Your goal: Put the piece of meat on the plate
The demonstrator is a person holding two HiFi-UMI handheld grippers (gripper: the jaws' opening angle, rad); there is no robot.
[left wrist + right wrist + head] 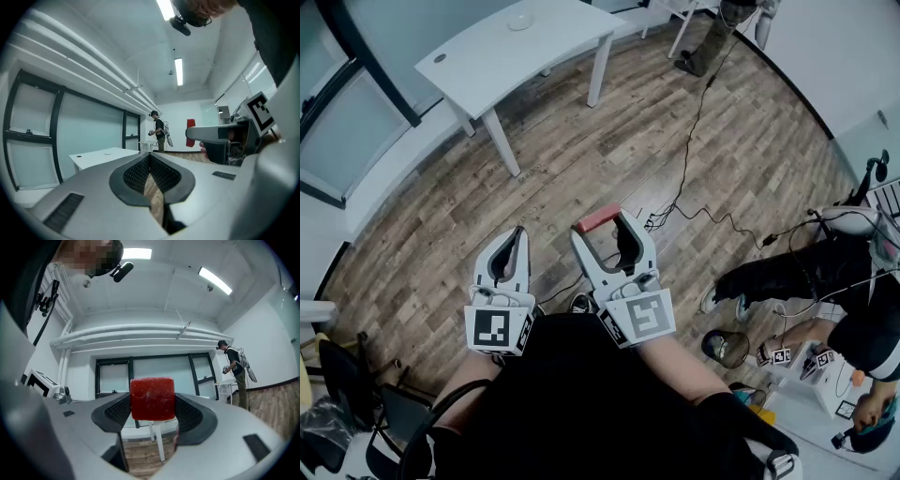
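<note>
Meat, a red block, is hanging pinched in the right tongs above wooden floor, head view. Left gripper view: left tongs are pressing together, empty. Right gripper view: jaws are squeezing its flat sides; likely soft, light, slippery.

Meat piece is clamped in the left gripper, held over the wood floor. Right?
No. The piece of meat is clamped in the right gripper, not the left; the right gripper view shows it. The left gripper is shut on nothing. Held over the wood floor, yes.
</note>
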